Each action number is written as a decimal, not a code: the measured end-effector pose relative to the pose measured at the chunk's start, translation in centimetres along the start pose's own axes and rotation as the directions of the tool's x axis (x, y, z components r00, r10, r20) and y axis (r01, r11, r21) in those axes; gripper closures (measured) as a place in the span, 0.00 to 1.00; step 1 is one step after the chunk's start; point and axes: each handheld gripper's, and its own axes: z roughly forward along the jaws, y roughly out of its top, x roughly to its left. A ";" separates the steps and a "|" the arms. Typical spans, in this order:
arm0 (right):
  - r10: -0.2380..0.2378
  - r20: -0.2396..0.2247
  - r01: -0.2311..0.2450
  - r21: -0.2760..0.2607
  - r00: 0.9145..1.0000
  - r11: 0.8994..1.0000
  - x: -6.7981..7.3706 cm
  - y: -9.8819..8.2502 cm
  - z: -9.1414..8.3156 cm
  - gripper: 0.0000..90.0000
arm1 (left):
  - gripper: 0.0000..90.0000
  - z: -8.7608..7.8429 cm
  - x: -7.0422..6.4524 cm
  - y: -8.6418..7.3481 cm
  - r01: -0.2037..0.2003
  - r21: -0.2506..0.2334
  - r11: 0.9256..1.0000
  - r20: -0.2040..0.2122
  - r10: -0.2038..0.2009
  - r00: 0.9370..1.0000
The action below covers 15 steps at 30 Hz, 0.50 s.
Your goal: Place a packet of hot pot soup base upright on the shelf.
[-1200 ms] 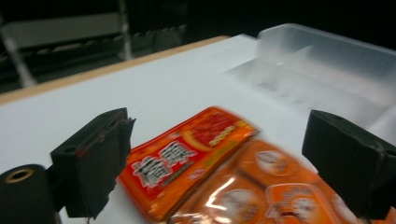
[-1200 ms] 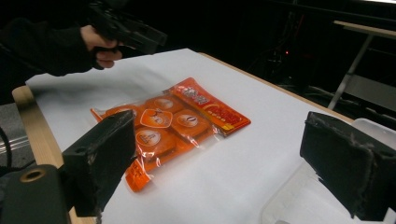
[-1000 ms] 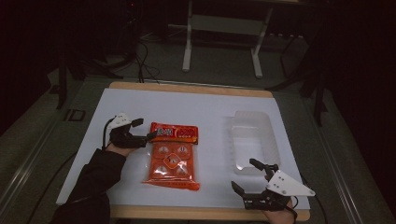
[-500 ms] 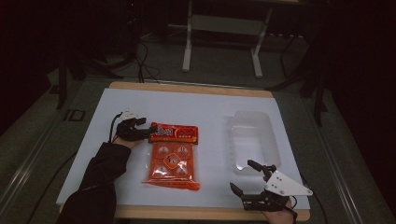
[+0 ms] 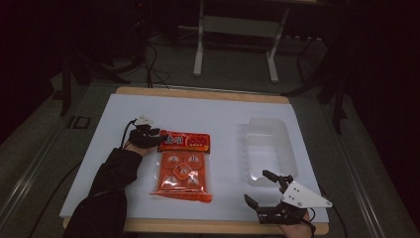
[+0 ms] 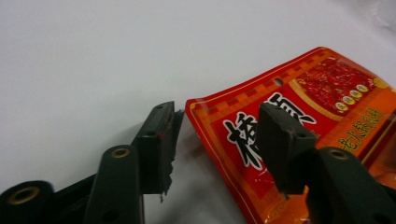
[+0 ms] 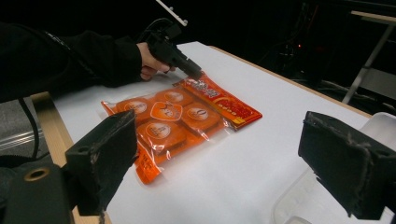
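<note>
A red-orange snack packet (image 5: 182, 168) with several round pieces inside lies flat in the middle of the white table top (image 5: 223, 111). My left gripper (image 5: 158, 140) is low at the packet's far left corner. In the left gripper view the red header corner (image 6: 299, 98) sits between the jaws of the left gripper (image 6: 219, 140), which have just been closing; one pad (image 6: 161, 140) still stands clear of the edge. The right gripper view shows the packet (image 7: 177, 116) with that left gripper (image 7: 196, 73) on its header. My right gripper (image 5: 256, 186) rests open near the front edge, holding nothing.
A clear plastic tray (image 5: 292, 148) stands to the right of the packet, just beyond the right gripper; its corner (image 7: 380, 123) is in the right gripper view. The table's wooden front edge (image 5: 198, 227) runs below both forearms. Dark stands and cables lie behind the table.
The left gripper moved right and down to the packet's header corner and its jaws narrowed around it. The right gripper stayed where it was.
</note>
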 end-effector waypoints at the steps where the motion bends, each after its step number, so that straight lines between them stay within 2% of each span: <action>1: 0.000 0.000 0.000 0.000 1.000 1.000 0.0 0.0 0.0 0.13 | 0.54 0.0 0.0 0.0 0.000 0.000 1.000 0.000 0.000 1.000; 4: 0.002 -0.002 -0.002 0.003 1.000 1.000 0.0 0.0 0.0 0.13 | 0.55 0.4 0.0 0.1 0.011 0.021 1.000 0.003 -0.011 1.000; 6: 0.005 -0.004 -0.005 0.004 1.000 1.000 0.0 0.0 0.0 0.13 | 0.57 0.6 0.2 0.2 0.021 0.046 0.999 0.021 -0.022 1.000; 8: 0.005 -0.004 -0.005 0.005 1.000 1.000 0.0 0.0 0.1 0.13 | 0.57 0.6 0.2 0.2 0.021 0.046 0.999 0.021 -0.022 1.000; 9: 0.004 -0.006 -0.004 0.006 1.000 1.000 0.0 0.0 0.1 0.13 | 0.65 0.7 0.1 0.2 0.014 0.055 0.998 0.058 -0.017 0.998; 12: 0.003 -0.007 -0.003 0.008 1.000 1.000 0.0 0.0 0.1 0.13 | 0.76 0.7 -0.1 0.2 0.008 0.064 0.998 0.065 -0.012 0.998; 13: 0.003 -0.007 -0.003 0.008 1.000 1.000 0.0 0.0 0.1 0.13 | 0.76 0.8 -0.2 0.2 0.009 0.067 0.998 0.066 -0.013 0.998; 14: 0.000 -0.008 0.000 0.009 1.000 1.000 0.0 0.0 0.2 0.13 | 0.86 0.8 -0.5 0.4 0.005 0.064 0.998 0.066 -0.009 0.998; 15: 0.000 -0.008 0.000 0.009 1.000 1.000 0.0 0.0 0.2 0.13 | 0.92 0.8 -0.5 0.4 0.005 0.064 0.998 0.066 -0.009 0.998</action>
